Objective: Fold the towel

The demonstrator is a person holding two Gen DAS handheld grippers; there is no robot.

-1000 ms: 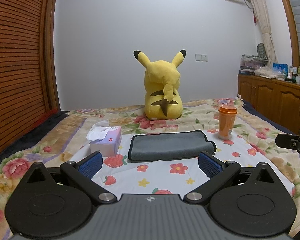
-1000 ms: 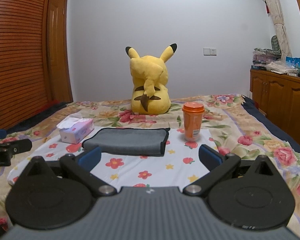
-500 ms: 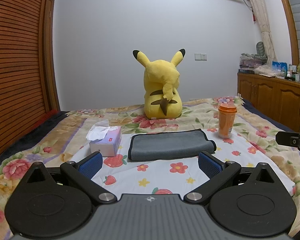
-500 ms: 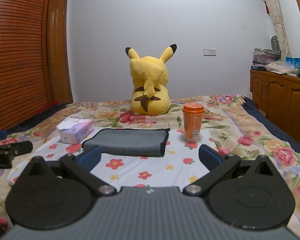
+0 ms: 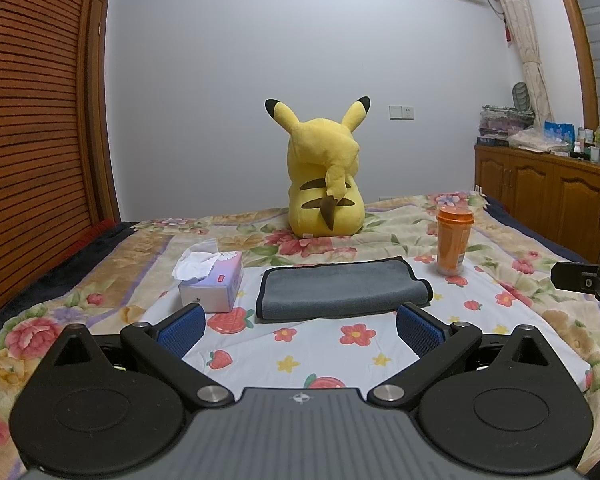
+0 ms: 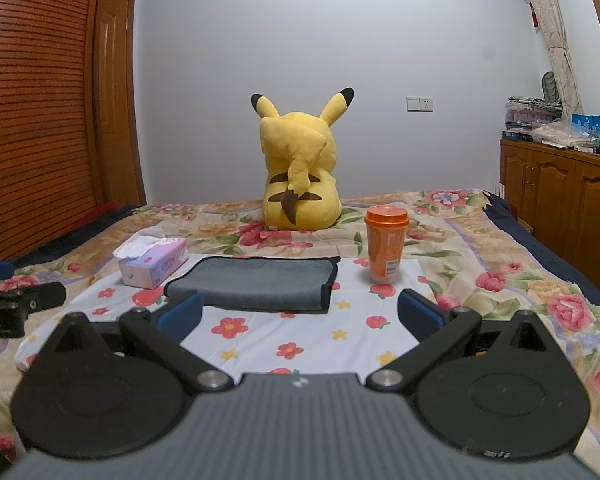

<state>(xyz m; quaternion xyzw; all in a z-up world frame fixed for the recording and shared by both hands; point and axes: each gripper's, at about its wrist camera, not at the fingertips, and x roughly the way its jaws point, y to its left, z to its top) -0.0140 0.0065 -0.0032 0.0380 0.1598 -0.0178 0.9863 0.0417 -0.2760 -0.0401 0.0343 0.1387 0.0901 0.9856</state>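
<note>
A grey towel [image 5: 340, 290] with a dark edge lies folded flat on the flowered white sheet; it also shows in the right wrist view [image 6: 252, 284]. My left gripper [image 5: 300, 330] is open and empty, held just in front of the towel's near edge. My right gripper [image 6: 300, 316] is open and empty, in front of the towel's near right corner. The right gripper's tip shows at the right edge of the left wrist view [image 5: 580, 280]; the left gripper's tip shows at the left edge of the right wrist view [image 6: 20, 304].
A tissue box [image 5: 214, 284] stands left of the towel. An orange lidded cup [image 5: 454, 240] stands to its right. A yellow plush toy [image 5: 324, 192] sits behind. A wooden cabinet [image 5: 556, 196] is on the right, a slatted wardrobe [image 5: 32, 120] on the left.
Both grippers have drawn back slightly from the towel and stayed open. The towel has not moved.
</note>
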